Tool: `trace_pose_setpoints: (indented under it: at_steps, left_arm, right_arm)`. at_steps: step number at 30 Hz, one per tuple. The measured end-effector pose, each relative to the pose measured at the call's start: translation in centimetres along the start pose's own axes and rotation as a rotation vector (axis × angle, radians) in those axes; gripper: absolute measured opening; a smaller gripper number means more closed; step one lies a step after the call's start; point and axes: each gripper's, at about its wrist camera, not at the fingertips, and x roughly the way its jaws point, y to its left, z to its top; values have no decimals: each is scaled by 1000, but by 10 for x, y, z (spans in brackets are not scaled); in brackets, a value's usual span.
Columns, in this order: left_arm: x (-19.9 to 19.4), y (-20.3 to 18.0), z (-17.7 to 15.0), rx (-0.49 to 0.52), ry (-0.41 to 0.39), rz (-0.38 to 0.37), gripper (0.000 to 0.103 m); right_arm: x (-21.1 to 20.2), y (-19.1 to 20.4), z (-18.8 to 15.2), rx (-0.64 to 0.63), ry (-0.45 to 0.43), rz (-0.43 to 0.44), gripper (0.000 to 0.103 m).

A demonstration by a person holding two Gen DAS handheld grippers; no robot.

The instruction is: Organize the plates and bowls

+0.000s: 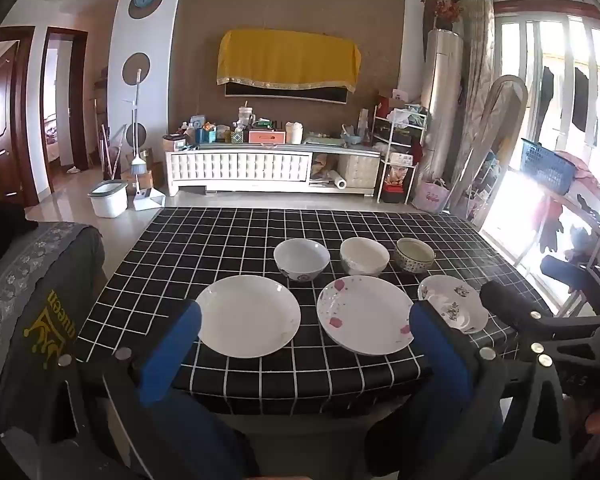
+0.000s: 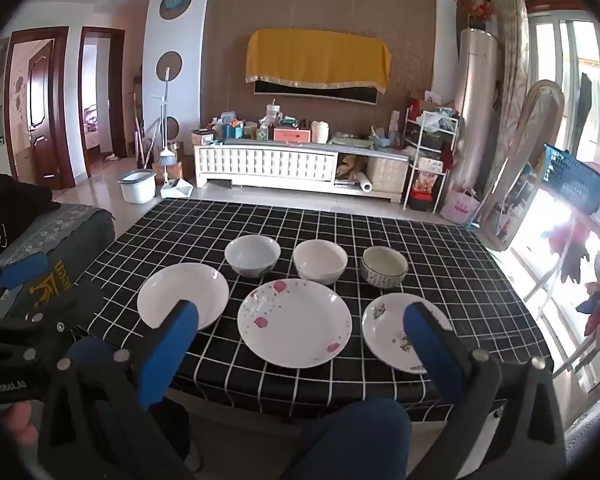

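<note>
While hovering on the person's side of the pink-flowered plate (image 2: pixel 294 322), short of the checked table (image 2: pixel 480 280), gripping nothing on either side.

Left gripper (image 1: pixel 304 344): blue fingers (image 1: pixel 172 356) spread wide, released, touching no dish. Seen through its own camera, framing the plain white plate (image 1: pixel 248 316), just left of the pink-flowered plate, plus most of the pink-flowered plate itself.

Right gripper (image 2: pixel 300 340): likewise spread wide, empty, clear of the cloth. Centred on the pink-flowered plate, with one finger overlapping the view of the small flowered plate (image 2: pixel 384 328), just right of it.

Laid out in two rows, none touching:
- near row: plain white plate to the left of the pink-flowered plate, small flowered plate to the right.
- far row, beyond the pink-flowered plate: white bowl with a patterned base (image 2: pixel 252 255) beyond and left, cream bowl (image 2: pixel 320 261) straight beyond, speckled bowl (image 2: pixel 384 266) beyond and right.

Round dishes, so no long axis to line up with; flat rims lying low on the cloth, probably calling for a pinch across the near rim from the person's side.

Judged by nearness: left side better placed for the plain white plate, right side for the small flowered plate, either one for the pink-flowered plate between them. Nothing stacked yet, so likely at the very start of the sorting.
</note>
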Motion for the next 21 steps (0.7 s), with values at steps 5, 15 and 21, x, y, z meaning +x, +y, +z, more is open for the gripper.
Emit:
trace_pose_setpoints:
  at_steps: [5,15,21]
  left_arm:
    - [6,-3,1,19,1,16,103]
    - [-1,-3,-5,19,-10,11,103]
    - [0,-2,-6,16,-6,15,103]
  right_arm:
    - [-2,-1,-2,12,22,4,103]
    - [0,6,-3,0,45,2,103]
    - [0,5,-4,4,39,10,103]
